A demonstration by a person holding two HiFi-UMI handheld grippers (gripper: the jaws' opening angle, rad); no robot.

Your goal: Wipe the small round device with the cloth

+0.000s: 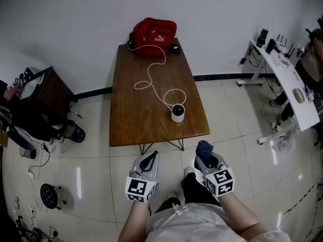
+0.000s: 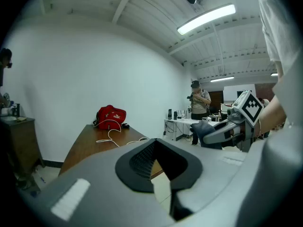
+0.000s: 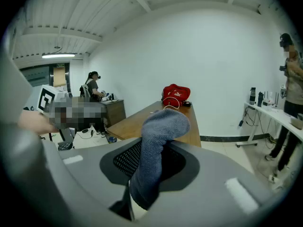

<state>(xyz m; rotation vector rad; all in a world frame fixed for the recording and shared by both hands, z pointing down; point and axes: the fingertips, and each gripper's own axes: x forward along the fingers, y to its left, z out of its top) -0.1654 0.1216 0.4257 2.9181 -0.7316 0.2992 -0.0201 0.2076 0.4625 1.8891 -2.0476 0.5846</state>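
Facing one table (image 1: 136, 110), you hold two grippers: left gripper (image 1: 149, 158) clenched shut, right gripper (image 1: 208, 160) pinching one cloth (image 1: 204, 147); one round device (image 1: 177, 112) sits on the table.

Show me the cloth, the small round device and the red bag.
cloth (image 3: 151, 159): right gripper view, middle of the hanging fold.
small round device (image 1: 177, 112): head view, centre of its body.
red bag (image 1: 154, 36): head view, middle of its top.

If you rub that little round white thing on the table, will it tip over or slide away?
The small round device looks short and wide, so it probably won't tip. It looks light on the smooth table, so it may slide. Its white cable might tug it back.
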